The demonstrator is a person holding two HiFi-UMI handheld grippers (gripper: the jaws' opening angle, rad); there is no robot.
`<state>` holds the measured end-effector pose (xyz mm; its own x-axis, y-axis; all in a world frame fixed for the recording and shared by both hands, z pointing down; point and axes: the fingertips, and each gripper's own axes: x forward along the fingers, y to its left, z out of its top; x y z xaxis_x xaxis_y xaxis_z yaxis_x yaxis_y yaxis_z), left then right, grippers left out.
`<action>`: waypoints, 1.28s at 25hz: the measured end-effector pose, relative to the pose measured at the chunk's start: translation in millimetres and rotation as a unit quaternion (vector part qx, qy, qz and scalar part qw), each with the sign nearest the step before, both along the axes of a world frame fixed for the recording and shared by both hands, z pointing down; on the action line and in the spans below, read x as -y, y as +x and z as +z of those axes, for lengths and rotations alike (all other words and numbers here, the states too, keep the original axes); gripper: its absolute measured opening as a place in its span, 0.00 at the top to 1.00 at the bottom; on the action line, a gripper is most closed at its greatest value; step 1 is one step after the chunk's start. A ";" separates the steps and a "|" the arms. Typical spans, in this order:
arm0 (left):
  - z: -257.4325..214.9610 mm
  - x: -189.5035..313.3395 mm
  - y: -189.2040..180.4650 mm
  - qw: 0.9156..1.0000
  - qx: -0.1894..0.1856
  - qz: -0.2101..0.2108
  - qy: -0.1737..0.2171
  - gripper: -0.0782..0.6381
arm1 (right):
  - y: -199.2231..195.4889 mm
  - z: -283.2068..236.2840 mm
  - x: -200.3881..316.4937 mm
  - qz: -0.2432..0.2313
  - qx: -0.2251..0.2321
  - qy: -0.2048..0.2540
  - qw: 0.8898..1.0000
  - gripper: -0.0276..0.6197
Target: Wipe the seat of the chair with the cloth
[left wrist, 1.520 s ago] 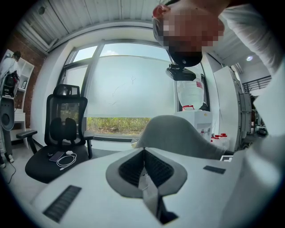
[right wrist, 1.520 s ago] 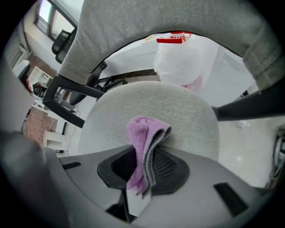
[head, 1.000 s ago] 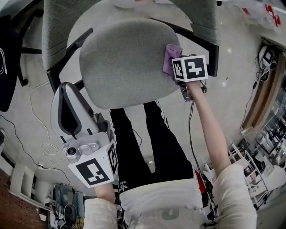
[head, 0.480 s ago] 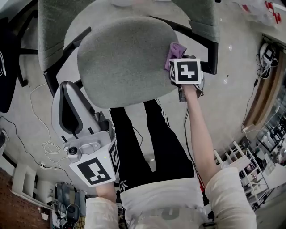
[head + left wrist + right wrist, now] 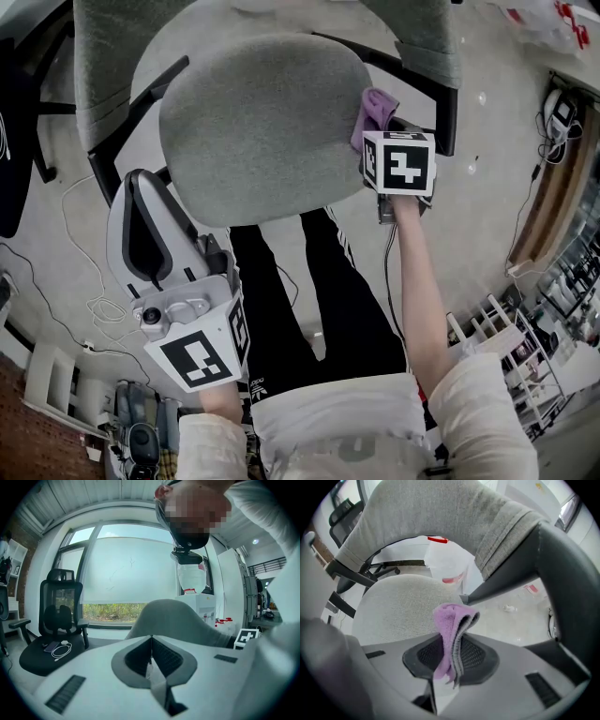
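A purple cloth (image 5: 377,109) sits at the right edge of the grey seat (image 5: 253,131), pinched between the pressed-together jaws of the right gripper (image 5: 451,656). The right arm (image 5: 412,281) reaches straight forward. The left gripper (image 5: 151,660) is held low beside the seat's front-left, jaws together and empty.

From above, the grey chair seat (image 5: 258,127) fills the upper middle. The purple cloth (image 5: 375,108) sits bunched at its right edge, right at the front of the right gripper (image 5: 388,141), whose marker cube hides the jaws. The left gripper (image 5: 141,192) points up beside the seat's front left corner, next to the person's black trousers (image 5: 309,291), and a white cable (image 5: 80,202) trails over the pale floor (image 5: 487,187).
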<state>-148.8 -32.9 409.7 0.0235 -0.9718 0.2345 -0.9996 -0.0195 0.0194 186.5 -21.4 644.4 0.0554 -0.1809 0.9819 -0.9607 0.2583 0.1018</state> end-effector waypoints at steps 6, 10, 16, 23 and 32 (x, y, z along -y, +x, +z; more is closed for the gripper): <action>-0.4 3.3 -4.8 1.000 0.001 -0.005 0.002 0.87 | -36.4 -25.3 6.5 0.008 0.078 0.030 0.996 0.82; -5.0 2.9 -13.4 1.000 0.007 -0.013 0.005 0.87 | -100.2 -42.0 1.2 -0.010 0.166 0.039 0.985 0.82; 0.1 -3.6 -43.2 0.999 0.022 -0.045 -0.001 0.87 | -235.6 -33.3 -47.9 -0.090 0.308 -0.016 0.947 0.82; 5.2 -12.1 -74.4 0.996 0.023 -0.081 -0.006 0.87 | -335.4 -0.7 -134.0 -0.169 0.385 -0.116 0.900 0.82; 10.0 -18.0 -86.4 0.996 0.029 -0.088 -0.014 0.87 | -353.2 31.0 -170.9 -0.191 0.359 -0.131 0.904 0.82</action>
<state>-235.2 -14.9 419.7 -0.1605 -0.9527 0.2580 -0.9870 0.1555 -0.0398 -166.7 149.6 675.4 -0.6315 0.1918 0.7512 -0.5901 0.5095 -0.6262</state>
